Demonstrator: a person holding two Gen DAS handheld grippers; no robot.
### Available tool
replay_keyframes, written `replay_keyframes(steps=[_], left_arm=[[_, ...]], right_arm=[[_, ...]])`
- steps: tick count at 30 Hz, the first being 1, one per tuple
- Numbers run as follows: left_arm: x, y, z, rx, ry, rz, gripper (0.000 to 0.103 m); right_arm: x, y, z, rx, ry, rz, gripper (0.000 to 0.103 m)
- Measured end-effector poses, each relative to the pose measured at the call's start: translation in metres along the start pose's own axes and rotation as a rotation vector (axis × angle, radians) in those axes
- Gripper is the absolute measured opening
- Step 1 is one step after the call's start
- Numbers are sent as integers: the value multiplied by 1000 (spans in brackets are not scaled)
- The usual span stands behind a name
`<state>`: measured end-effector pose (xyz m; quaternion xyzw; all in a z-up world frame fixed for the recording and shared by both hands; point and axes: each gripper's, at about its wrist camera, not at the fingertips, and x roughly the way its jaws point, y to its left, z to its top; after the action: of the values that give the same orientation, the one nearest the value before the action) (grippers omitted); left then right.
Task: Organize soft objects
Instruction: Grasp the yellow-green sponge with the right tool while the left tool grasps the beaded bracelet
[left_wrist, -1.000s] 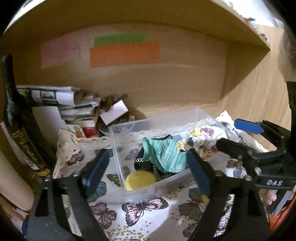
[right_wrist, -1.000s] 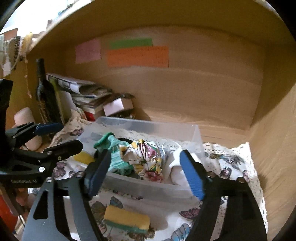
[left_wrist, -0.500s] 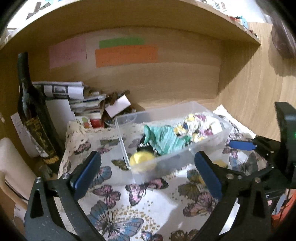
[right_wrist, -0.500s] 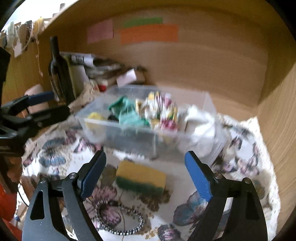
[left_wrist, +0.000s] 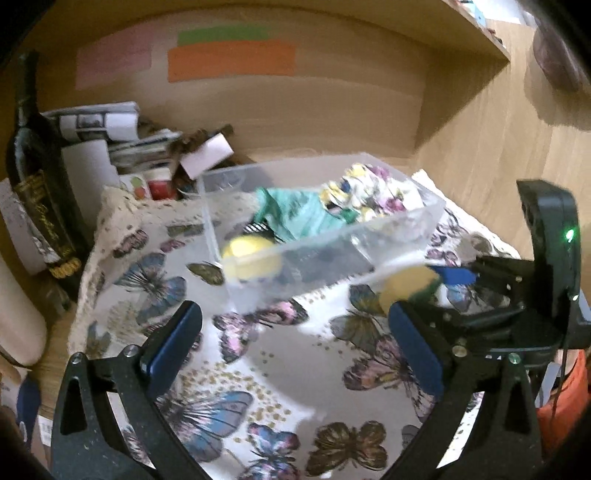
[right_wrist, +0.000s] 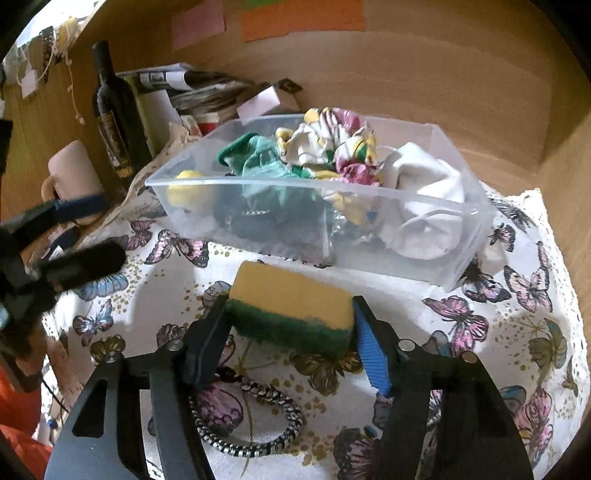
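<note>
A yellow sponge with a green scouring side (right_wrist: 291, 312) lies on the butterfly cloth (right_wrist: 517, 354) in front of a clear plastic bin (right_wrist: 436, 254). My right gripper (right_wrist: 290, 332) has its two fingers against the sponge's ends and is shut on it; it also shows in the left wrist view (left_wrist: 436, 280) with the sponge (left_wrist: 404, 282). The bin (left_wrist: 369, 243) holds a green cloth (right_wrist: 258, 158), a floral cloth (right_wrist: 332, 144), a white cloth (right_wrist: 424, 184) and a yellow ball (right_wrist: 186, 186). My left gripper (left_wrist: 291, 349) is open and empty over the cloth, left of the sponge.
A black-and-white braided bracelet (right_wrist: 247, 421) lies on the cloth near my right gripper. A dark wine bottle (right_wrist: 112, 114), stacked papers (right_wrist: 192, 88) and a pink mug (right_wrist: 74, 173) stand at the left. Wooden shelf walls close the back and right.
Both grippers have drawn back from the bin. My right gripper has dropped to the sponge and closed its fingers onto its ends. The left gripper stays open.
</note>
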<state>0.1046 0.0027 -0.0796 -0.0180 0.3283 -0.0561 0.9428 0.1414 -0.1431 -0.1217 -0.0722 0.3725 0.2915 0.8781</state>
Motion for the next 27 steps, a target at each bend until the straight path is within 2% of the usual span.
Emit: replay_keyframes(steps=[7,11,14,16,20,22,24,27], left_arm=[[13,-23,-10,20,53,-78,102],[19,-41,-17,62,89,-120,83],[26,-54,-23,90,113,-141,80],[31,-63,-28,113,133,-149,70],[40,-72,-35,133,179,-168,40],[41,-73,-35,139,166,-151,32],[38,-72,-35,137,157,-150,13],[35,-68,-33,124,148,-158,7]], right_arm=[[-37,-11,-10,47,-91,-60,60],[-57,-18,-16,78,-129,-84,60],[-67,-22,-19,98,-149,-93,60],[-70,-23,-21,107,-158,-95,60],[-75,-23,-26,112,-167,-98,60],[-76,-22,-27,111,-172,-97,60],[-77,-21,-27,112,-178,-93,60],[-78,-20,-25,111,-189,-84,60]])
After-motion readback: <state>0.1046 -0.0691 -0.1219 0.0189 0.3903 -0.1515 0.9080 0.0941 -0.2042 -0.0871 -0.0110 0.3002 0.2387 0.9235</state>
